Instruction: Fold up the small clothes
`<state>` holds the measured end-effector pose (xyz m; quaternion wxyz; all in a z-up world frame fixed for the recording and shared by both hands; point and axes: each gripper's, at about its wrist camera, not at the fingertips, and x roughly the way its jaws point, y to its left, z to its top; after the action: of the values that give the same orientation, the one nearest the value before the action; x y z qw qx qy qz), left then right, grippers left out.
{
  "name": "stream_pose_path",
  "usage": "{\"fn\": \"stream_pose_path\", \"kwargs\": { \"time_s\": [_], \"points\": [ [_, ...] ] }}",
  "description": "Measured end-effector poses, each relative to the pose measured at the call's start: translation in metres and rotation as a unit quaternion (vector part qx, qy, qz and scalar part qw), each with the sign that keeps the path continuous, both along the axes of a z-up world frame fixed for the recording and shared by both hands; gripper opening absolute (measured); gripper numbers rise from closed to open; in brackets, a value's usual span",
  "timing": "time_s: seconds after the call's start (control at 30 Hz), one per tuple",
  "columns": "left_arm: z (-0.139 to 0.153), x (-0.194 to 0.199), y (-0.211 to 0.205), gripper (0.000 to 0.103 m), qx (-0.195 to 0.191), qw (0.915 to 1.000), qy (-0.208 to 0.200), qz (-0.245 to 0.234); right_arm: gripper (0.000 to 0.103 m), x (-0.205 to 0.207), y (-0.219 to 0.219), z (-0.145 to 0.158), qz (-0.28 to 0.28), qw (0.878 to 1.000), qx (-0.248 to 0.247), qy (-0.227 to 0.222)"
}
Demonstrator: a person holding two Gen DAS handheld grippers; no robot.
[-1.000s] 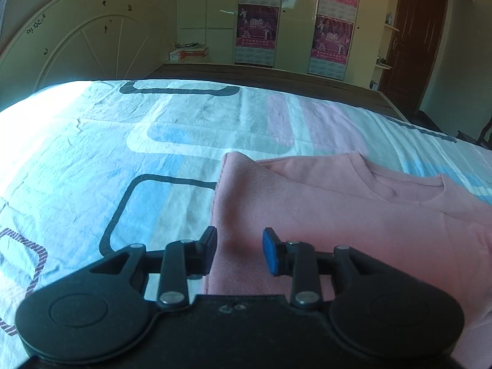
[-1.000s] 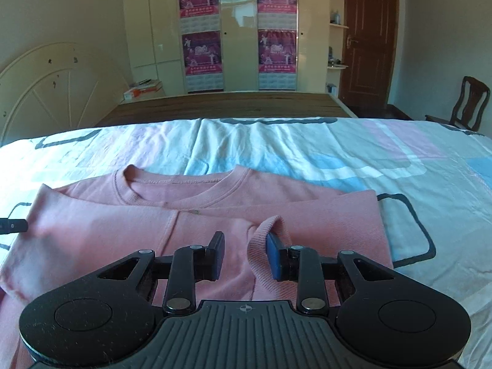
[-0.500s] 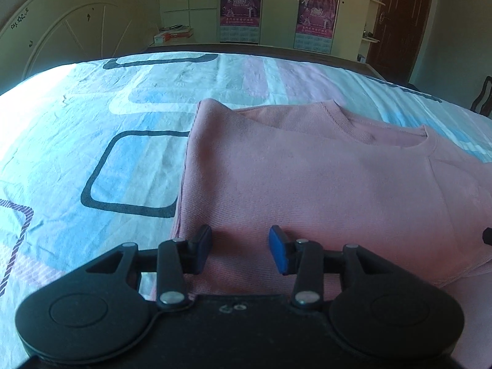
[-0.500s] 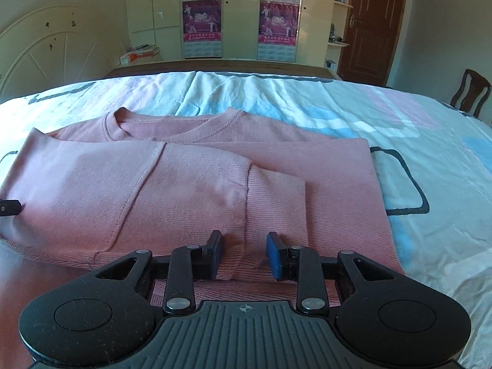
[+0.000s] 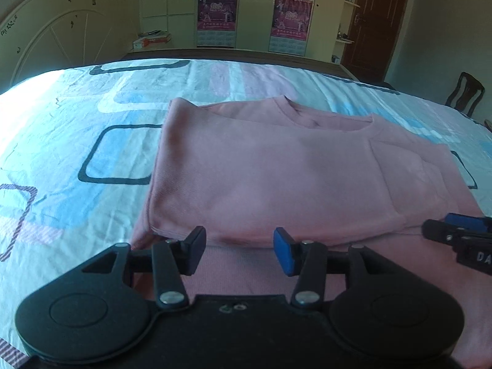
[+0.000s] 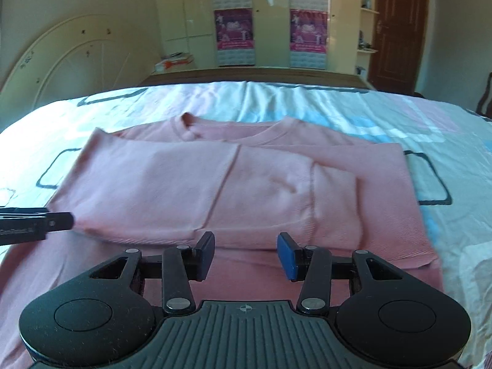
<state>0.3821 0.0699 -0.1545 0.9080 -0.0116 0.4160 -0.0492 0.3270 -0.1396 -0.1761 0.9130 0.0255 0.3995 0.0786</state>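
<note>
A pink sweater (image 5: 270, 178) lies flat on the bed, its sleeves folded across the front and its collar at the far side. It also shows in the right wrist view (image 6: 246, 184). My left gripper (image 5: 240, 250) is open and empty, just short of the folded sleeve's near edge. My right gripper (image 6: 245, 255) is open and empty, also at the fold's near edge. The right gripper's tip (image 5: 455, 233) shows at the right edge of the left wrist view; the left gripper's tip (image 6: 37, 223) touches the sweater's left edge in the right wrist view.
The bed sheet (image 5: 77, 129) is white with blue, pink and dark outlined squares. A curved white headboard (image 5: 55, 46) stands at the left. Wardrobes with posters (image 6: 233, 37), a brown door (image 6: 396, 30) and a wooden chair (image 5: 464, 95) lie beyond the bed.
Both grippers have drawn back toward me and their jaws have opened wider. The right gripper let go of the sleeve cuff, which now lies flat on the sweater.
</note>
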Motion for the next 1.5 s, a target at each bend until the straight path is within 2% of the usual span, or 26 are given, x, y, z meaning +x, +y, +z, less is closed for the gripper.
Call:
{"fn": "stream_pose_path", "kwargs": {
  "time_s": [0.17, 0.23, 0.27, 0.3, 0.33, 0.57, 0.73, 0.93, 1.1, 1.23, 1.3, 1.4, 1.5],
  "points": [
    [-0.020, -0.015, -0.015, 0.050, 0.010, 0.9993, 0.032, -0.017, 0.046, -0.016, 0.023, -0.014, 0.036, 0.999, -0.008, 0.019],
    [-0.026, -0.021, -0.012, 0.055, 0.018, 0.9994, 0.024, -0.016, 0.046, -0.021, 0.021, -0.023, 0.039, 0.998, -0.033, 0.030],
    [-0.027, -0.023, -0.011, 0.064, 0.029, 0.9993, 0.020, -0.012, 0.046, -0.024, 0.016, -0.028, 0.036, 0.998, -0.044, 0.034],
    [-0.028, -0.024, -0.009, 0.067, 0.034, 0.9992, 0.019, -0.009, 0.046, -0.028, 0.007, -0.031, 0.029, 0.998, -0.046, 0.032],
    [-0.028, -0.025, -0.007, 0.068, 0.033, 0.9993, 0.019, -0.005, 0.046, -0.034, -0.003, -0.032, 0.021, 0.998, -0.045, 0.029],
    [-0.025, -0.035, -0.006, 0.069, 0.047, 0.9985, 0.021, 0.019, 0.046, -0.061, -0.059, -0.033, -0.026, 0.998, -0.049, 0.028],
    [-0.017, -0.048, -0.019, 0.064, 0.046, 0.9980, 0.027, 0.035, 0.046, -0.077, -0.071, -0.026, -0.015, 0.999, -0.045, 0.026],
    [-0.004, -0.075, -0.052, 0.064, 0.041, 0.9989, 0.014, 0.014, 0.046, -0.090, -0.058, -0.012, 0.031, 0.999, 0.016, 0.024],
    [-0.010, -0.093, -0.066, 0.064, 0.044, 0.9987, 0.023, 0.003, 0.046, -0.102, -0.028, -0.005, 0.081, 0.996, 0.030, 0.021],
    [-0.020, -0.109, -0.057, 0.066, 0.051, 0.9981, 0.036, 0.002, 0.046, -0.116, -0.010, -0.013, 0.103, 0.994, 0.014, 0.029],
    [-0.021, -0.117, -0.048, 0.071, 0.053, 0.9980, 0.035, 0.000, 0.046, -0.122, -0.009, -0.023, 0.096, 0.995, -0.008, 0.040],
    [-0.022, -0.125, -0.033, 0.074, 0.050, 0.9981, 0.035, -0.004, 0.046, -0.134, -0.021, -0.026, 0.066, 0.997, -0.040, 0.028],
    [-0.022, -0.134, -0.018, 0.074, 0.047, 0.9983, 0.033, -0.008, 0.046, -0.144, -0.037, -0.026, 0.024, 0.998, -0.045, 0.036]
  ]
}}
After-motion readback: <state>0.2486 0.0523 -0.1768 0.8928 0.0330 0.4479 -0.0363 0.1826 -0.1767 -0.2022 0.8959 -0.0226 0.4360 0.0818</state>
